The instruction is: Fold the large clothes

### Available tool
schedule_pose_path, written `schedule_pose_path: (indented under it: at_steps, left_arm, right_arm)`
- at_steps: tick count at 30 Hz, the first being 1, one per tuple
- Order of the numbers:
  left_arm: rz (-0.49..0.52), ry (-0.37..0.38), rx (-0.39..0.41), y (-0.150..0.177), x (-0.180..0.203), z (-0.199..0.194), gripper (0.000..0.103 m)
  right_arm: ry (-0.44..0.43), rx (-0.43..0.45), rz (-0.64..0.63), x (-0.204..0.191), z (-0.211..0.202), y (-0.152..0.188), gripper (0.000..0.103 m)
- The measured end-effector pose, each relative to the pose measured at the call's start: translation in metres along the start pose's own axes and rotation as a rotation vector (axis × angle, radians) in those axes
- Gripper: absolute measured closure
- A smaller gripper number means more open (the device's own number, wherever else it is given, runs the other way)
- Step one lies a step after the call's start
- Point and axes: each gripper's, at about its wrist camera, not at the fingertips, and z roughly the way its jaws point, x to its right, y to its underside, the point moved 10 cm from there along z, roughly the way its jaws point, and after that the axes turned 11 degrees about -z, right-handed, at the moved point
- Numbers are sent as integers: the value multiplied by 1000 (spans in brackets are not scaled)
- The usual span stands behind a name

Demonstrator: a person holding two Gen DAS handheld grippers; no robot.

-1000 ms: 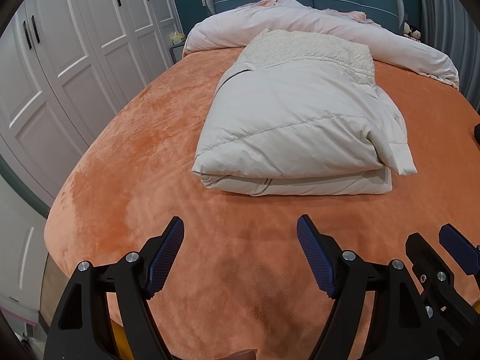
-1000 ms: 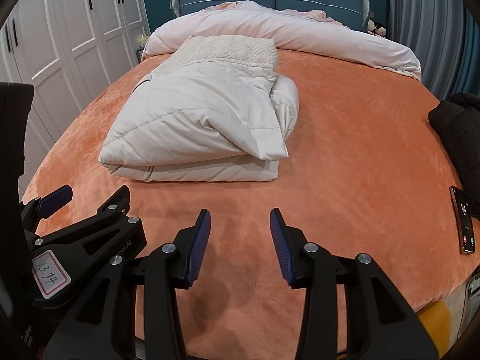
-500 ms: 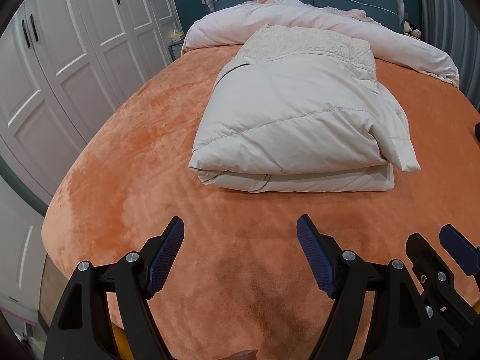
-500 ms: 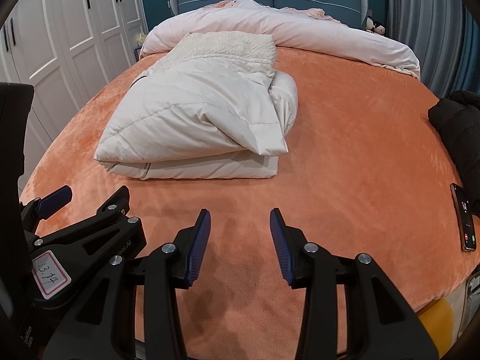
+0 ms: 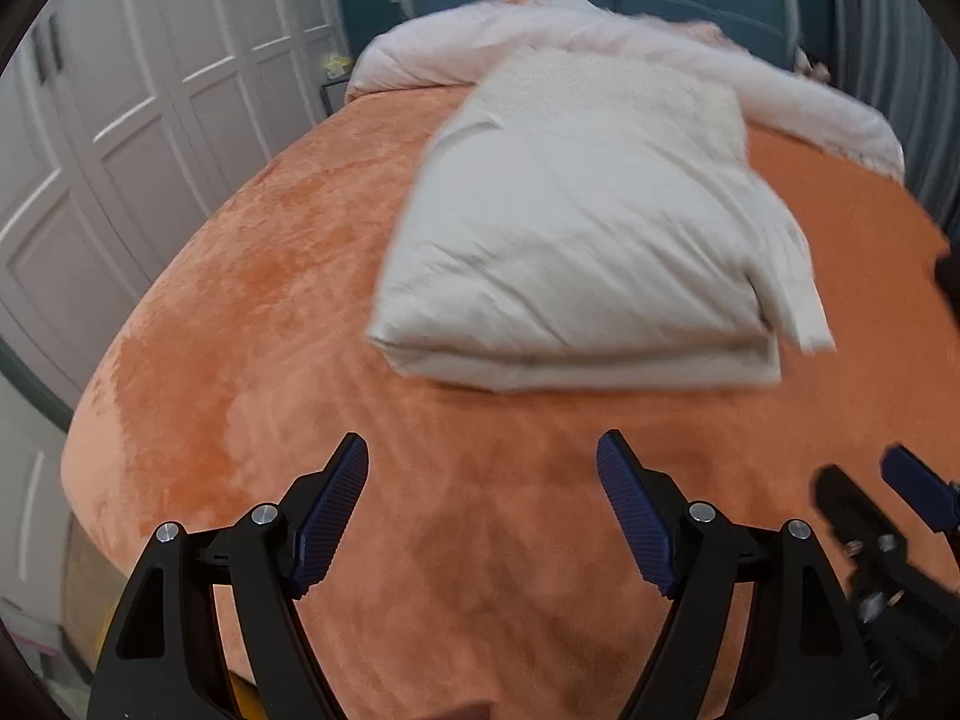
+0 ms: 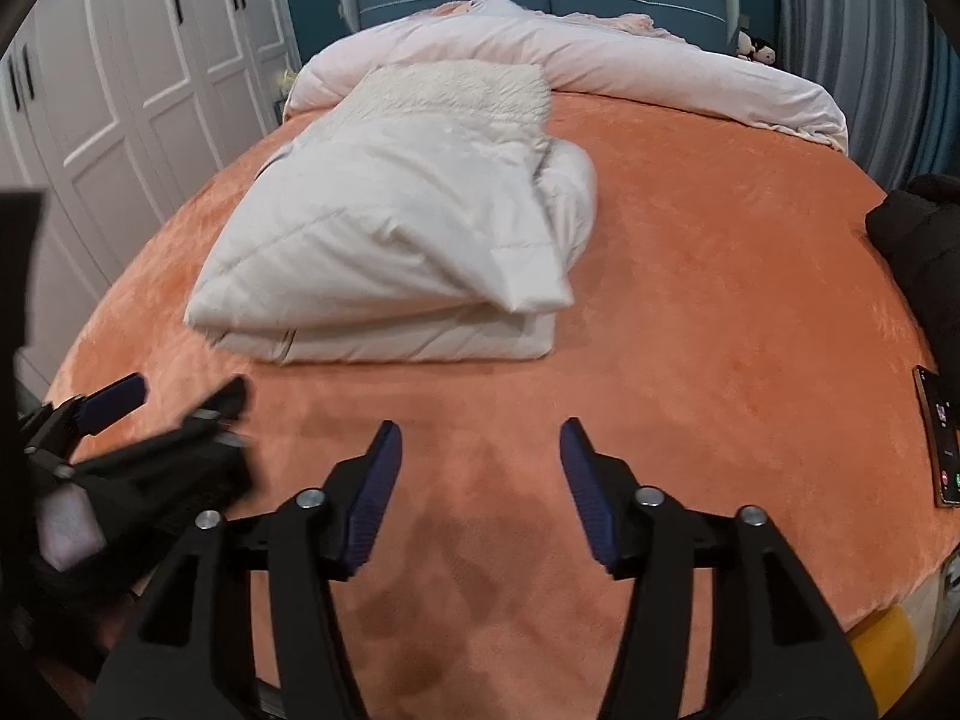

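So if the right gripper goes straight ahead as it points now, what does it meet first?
Probably the orange blanket: the open right gripper hangs empty above it. Farther along that line lies the folded white coat, though depth is hard to judge.

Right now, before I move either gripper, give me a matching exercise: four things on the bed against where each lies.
Things:
1. folded white padded coat
2. black smartphone
3. black garment
4. rolled pale pink duvet

Places:
A. right edge, near end
B. along the headboard
C. middle of the orange blanket
D. right edge, farther back

Pairs: 1-C, 2-A, 3-D, 4-B
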Motion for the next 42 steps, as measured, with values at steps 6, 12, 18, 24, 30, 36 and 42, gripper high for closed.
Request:
schedule_pose_path:
  at_steps: [6,12,18,24,30,36,42]
  left_arm:
    - [-200,91,-19,-64,-39,22,21]
    - [-415,264,-159,-127,-59,100,16]
    - [-469,452,-259,-136,-44,148,43]
    - [-182,470,-115,-162,-36,96,82]
    - [-109,216,-23,-155,-53,84,76]
    - [13,99,20,-127,-29,61,61]
    - [49,8,56,-101,-17,46,55]
  right_arm:
    - [-152,39,165,38,25,-47,34]
    - [-270,36,326,80,105,-117,17]
    - [-479,-93,461,45,184,-114,43]
    - [-629,34,285,-35,148,-160,66]
    - [-501,0,356,-6,172,-128,60]
    - [-273,-29,284,30,123,-111,59]
    - [-87,-50,-24,-19,92,-83,62]
